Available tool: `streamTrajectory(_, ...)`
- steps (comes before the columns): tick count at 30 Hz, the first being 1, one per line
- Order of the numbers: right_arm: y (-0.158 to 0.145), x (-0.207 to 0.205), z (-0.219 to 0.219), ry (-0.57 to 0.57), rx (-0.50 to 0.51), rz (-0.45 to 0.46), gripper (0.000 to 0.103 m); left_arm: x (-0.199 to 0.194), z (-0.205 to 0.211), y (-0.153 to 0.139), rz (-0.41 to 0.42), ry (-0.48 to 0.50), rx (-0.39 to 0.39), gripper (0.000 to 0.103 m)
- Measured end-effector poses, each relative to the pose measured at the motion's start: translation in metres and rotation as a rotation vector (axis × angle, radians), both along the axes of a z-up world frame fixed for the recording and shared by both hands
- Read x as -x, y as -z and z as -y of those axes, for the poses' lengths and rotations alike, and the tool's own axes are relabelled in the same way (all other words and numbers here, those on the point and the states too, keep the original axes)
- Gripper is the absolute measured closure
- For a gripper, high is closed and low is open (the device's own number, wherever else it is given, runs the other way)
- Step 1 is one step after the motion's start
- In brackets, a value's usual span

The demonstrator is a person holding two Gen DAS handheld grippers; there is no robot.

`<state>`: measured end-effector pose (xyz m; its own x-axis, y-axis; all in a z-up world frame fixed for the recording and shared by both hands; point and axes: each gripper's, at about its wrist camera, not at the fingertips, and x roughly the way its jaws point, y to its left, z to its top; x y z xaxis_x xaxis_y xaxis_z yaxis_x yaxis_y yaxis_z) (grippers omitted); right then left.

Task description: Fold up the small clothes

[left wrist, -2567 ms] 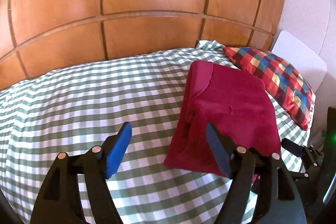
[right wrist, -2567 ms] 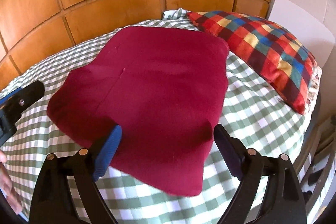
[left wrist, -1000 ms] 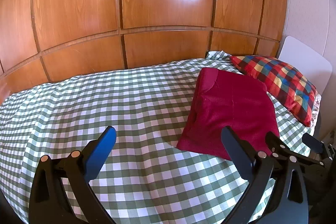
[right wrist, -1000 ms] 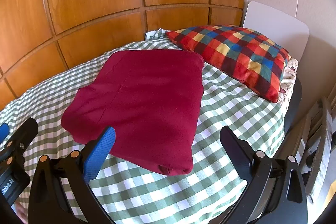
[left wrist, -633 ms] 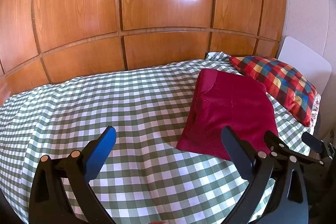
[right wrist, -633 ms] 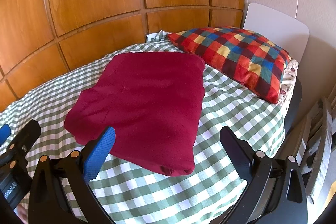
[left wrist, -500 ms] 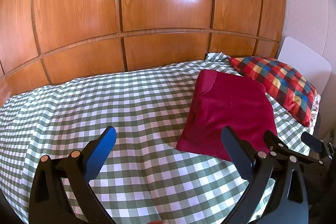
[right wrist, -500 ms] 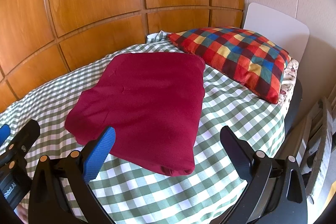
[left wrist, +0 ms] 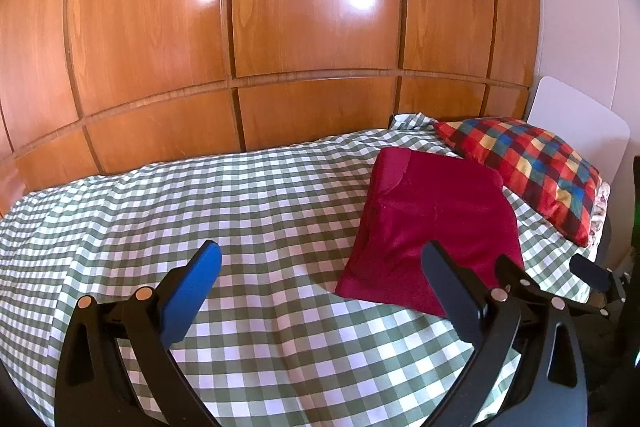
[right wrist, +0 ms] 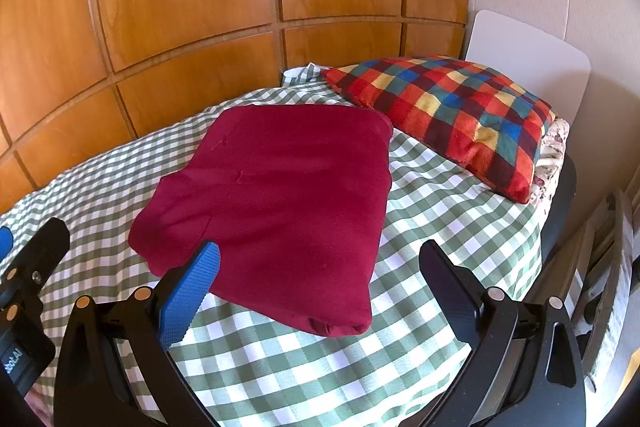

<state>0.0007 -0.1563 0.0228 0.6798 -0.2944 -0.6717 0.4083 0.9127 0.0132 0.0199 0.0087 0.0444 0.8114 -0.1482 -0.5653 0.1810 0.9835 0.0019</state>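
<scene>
A dark red garment [left wrist: 432, 223] lies folded into a flat rectangle on the green-checked bed [left wrist: 240, 211], near the pillow end. It also shows in the right wrist view [right wrist: 280, 195]. My left gripper [left wrist: 320, 275] is open and empty, held above the bed to the left of the garment. My right gripper [right wrist: 320, 273] is open and empty, held above the garment's near edge. Neither touches the cloth. The tip of the right gripper [left wrist: 592, 273] shows in the left wrist view, and the left gripper [right wrist: 36, 259] shows at the left edge of the right wrist view.
A multicoloured checked pillow [right wrist: 452, 111] lies against a white headboard [right wrist: 528, 51] beyond the garment. A glossy wooden panelled wall [left wrist: 280, 27] runs along the bed's far side. The bed's edge [right wrist: 552, 227] drops off on the right, with a wooden slatted item [right wrist: 612, 247] beside it.
Both grippers have drawn back and up from the folded garment and opened wider. Over the last half second almost nothing has moved.
</scene>
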Motion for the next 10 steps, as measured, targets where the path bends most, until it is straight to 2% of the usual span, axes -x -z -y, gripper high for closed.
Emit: streamTrajectory(10, -0.0058, -0.0006, 0.0006, 0.008, 0.021, 0.022, 0.004, -0.0032, -0.0016, 0.0060, -0.041, -0.003, 0.011, 0.003)
